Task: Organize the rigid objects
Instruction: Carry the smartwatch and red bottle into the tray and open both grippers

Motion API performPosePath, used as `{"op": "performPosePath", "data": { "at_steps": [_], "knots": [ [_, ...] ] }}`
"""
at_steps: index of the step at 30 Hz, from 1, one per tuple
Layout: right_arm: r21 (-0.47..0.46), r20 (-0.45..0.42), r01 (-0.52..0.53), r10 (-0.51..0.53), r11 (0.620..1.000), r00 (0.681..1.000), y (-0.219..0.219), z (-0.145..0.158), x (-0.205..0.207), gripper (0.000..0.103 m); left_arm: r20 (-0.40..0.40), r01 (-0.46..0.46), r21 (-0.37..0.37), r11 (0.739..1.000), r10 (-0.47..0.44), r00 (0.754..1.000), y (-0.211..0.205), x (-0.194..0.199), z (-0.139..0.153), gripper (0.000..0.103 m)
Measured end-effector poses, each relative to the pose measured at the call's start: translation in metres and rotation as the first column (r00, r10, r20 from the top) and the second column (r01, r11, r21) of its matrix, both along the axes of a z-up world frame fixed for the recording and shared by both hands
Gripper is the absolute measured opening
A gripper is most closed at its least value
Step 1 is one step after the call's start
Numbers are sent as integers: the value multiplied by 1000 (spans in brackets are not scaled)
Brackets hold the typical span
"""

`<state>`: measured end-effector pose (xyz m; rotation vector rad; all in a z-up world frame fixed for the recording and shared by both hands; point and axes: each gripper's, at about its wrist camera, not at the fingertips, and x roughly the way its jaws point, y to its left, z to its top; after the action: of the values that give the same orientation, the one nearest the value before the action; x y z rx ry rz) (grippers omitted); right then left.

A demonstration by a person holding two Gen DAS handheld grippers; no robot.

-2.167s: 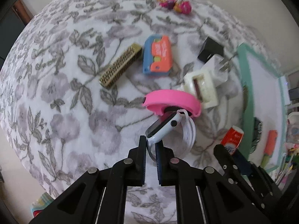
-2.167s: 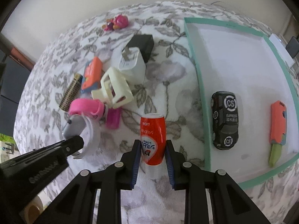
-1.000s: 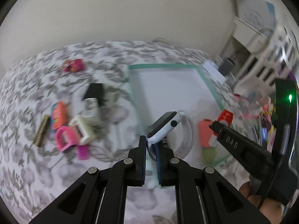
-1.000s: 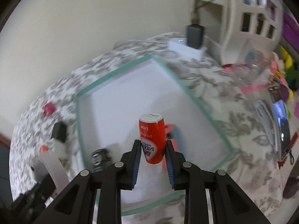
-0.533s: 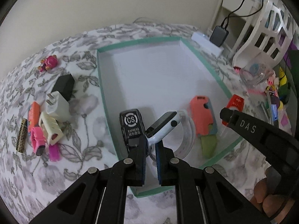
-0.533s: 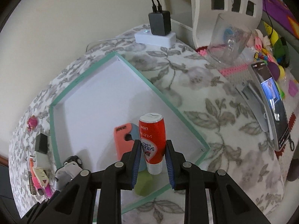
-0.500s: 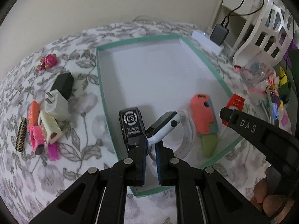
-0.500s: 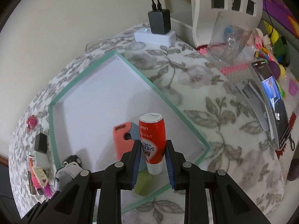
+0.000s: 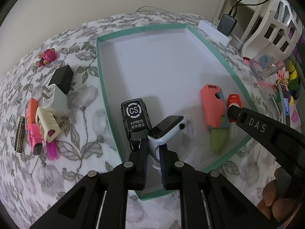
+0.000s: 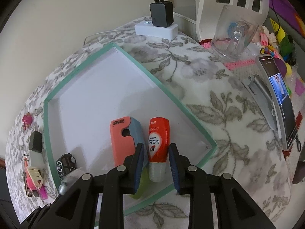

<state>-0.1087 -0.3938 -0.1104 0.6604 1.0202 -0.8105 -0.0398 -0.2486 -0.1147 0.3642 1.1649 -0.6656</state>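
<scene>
A grey-and-white floral cloth point(image 9: 76, 162) covered the surface, and on it lay the shallow white tray with a teal rim point(image 9: 103, 80), which took up most of the middle.

The left gripper point(image 9: 153, 148) pointed steeply down over the tray's near corner. Its jaws had just been easing open, yet the pads looked to be against the strap of the white smartwatch with a black face point(image 9: 167, 127). The watch sat tilted inside the tray, close to its near rim.

The right gripper point(image 10: 155, 152) hung over the tray's other near corner. Its jaws had also just been opening, with the red plastic bottle with a clear cap point(image 10: 158, 133) between them. A sliver of gap showed beside the bottle on one side, so the grip looked loosened. The bottle was inside the tray.

The coral-and-blue cutter with a green end point(image 9: 211, 105) lay inside the tray, just beside the bottle. The black toy car marked CS point(image 9: 134, 118) lay inside too, just beside the watch.

Outside the tray, beyond its long side nearest the car, were a black block point(image 9: 63, 75) and a white plug adapter point(image 9: 57, 97), touching each other.
</scene>
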Motion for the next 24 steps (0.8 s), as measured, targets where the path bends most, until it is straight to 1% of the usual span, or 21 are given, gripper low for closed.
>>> {"op": "performPosePath", "data": {
  "at_steps": [1,4,7,9,11,13,15,16,17,18,19,20,22,23,24],
  "knots": [
    [-6,2,0,0,1000,1000,0,1,0,30,-5,0,-5,1000,0,1000,0,0,0,16],
    [-27,9,-2,2,1000,1000,2,7,1,30,-16,-7,-24,1000,7,1000,2,2,4,17],
    [-46,20,-9,10,999,1000,4,13,2,35,-20,-16,-52,999,15,1000,4,4,12,19],
    [-63,27,-20,22,998,999,7,17,5,38,-6,-28,-61,998,27,1000,7,7,19,27],
    [-74,34,-34,36,997,999,9,20,7,40,9,-48,-70,996,49,999,12,12,25,43],
    [-82,35,-46,49,996,998,13,22,10,40,28,-87,-55,995,89,996,20,20,29,49],
    [-87,32,-66,69,994,997,18,23,15,40,41,-147,-37,988,148,988,33,32,33,49],
    [-92,27,-86,89,992,996,22,23,19,41,47,-186,-28,982,187,981,41,40,35,51],
    [-93,24,-101,104,990,994,25,23,22,47,53,-215,-23,976,216,975,48,45,36,57],
    [-94,24,-122,125,988,992,29,23,26,50,62,-262,-17,965,263,963,60,54,39,62],
    [-97,24,-144,147,985,989,34,23,30,54,66,-295,-12,956,295,953,68,60,40,70],
    [-100,24,-166,170,981,985,40,24,35,54,70,-336,-9,942,336,939,79,68,42,72],
    [-108,17,-207,210,972,978,53,26,45,54,61,-424,-4,906,424,904,104,83,44,72],
    [-110,16,-235,238,966,971,62,26,50,54,53,-448,-6,894,447,893,112,88,45,72],
    [-111,14,-263,266,958,964,70,27,56,55,42,-480,-6,877,480,876,123,93,45,72]
  ]
}}
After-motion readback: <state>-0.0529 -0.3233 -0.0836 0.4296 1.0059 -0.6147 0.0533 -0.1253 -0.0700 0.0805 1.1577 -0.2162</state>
